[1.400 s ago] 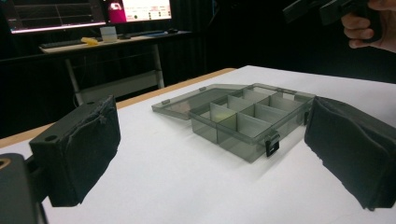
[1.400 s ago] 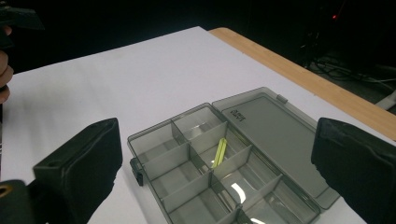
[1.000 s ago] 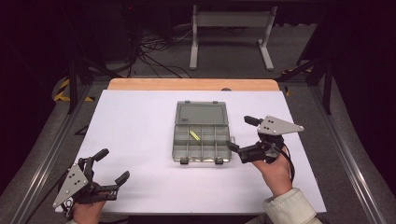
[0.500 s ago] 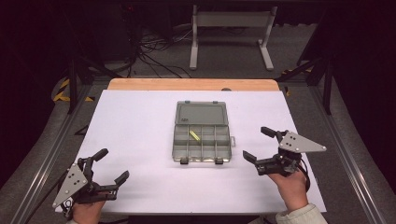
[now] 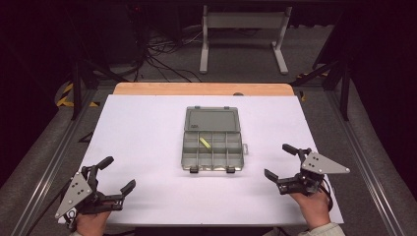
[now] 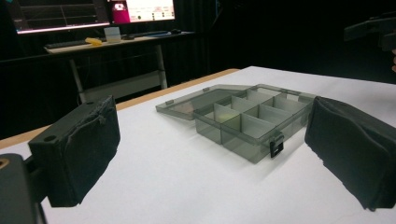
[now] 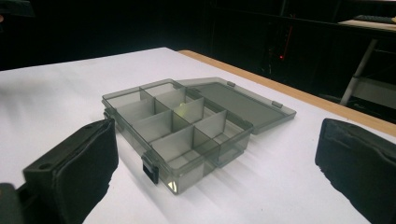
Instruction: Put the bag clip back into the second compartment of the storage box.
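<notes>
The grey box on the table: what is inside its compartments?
The box lies open, lid flat behind it. One middle compartment holds a small yellow piece. The other compartments look empty, though the dividers hide parts of their floors in the gripper views.

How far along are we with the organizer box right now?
Done: the organizer box lies open, lid flat behind it, with a yellow piece in one middle compartment. In hand: nothing; the left gripper and right gripper are open, apart from the box. Left: probably closing and latching.
</notes>
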A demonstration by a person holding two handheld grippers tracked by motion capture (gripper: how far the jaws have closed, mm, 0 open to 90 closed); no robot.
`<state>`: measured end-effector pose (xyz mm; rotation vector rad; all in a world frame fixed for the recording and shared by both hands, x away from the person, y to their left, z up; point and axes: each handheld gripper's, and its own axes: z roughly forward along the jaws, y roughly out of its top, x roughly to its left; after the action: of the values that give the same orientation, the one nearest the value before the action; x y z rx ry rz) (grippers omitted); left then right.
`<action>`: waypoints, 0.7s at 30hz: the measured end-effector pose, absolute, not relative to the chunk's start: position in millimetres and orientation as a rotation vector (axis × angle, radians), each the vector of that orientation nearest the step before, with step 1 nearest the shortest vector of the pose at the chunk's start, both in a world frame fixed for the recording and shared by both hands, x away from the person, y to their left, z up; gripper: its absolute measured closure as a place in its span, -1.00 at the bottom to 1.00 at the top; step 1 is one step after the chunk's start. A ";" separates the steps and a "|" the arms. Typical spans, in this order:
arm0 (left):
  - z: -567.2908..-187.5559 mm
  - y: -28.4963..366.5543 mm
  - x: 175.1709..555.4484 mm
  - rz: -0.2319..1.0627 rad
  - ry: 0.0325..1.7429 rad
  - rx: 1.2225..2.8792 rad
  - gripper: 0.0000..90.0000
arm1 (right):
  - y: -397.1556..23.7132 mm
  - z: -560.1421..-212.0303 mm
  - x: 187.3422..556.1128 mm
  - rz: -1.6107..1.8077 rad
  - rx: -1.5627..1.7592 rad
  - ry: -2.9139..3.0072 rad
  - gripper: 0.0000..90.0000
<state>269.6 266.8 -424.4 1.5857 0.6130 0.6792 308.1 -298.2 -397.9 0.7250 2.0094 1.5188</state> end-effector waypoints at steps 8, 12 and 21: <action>-424.9 266.9 270.5 0.673 0.613 1.593 -0.93 | -308.3 -413.2 302.8 1.542 0.742 1.995 -1.00; -425.1 266.7 270.7 0.674 0.614 1.593 -0.93 | -310.4 -421.6 300.1 1.540 0.765 2.006 -1.00; -427.8 265.0 274.6 0.655 0.613 1.605 -0.97 | -311.0 -438.1 299.6 1.508 0.798 2.027 -1.00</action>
<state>274.6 265.0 -427.8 1.6053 0.6130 0.6546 299.6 -311.0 -438.1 0.7975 2.0273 1.5083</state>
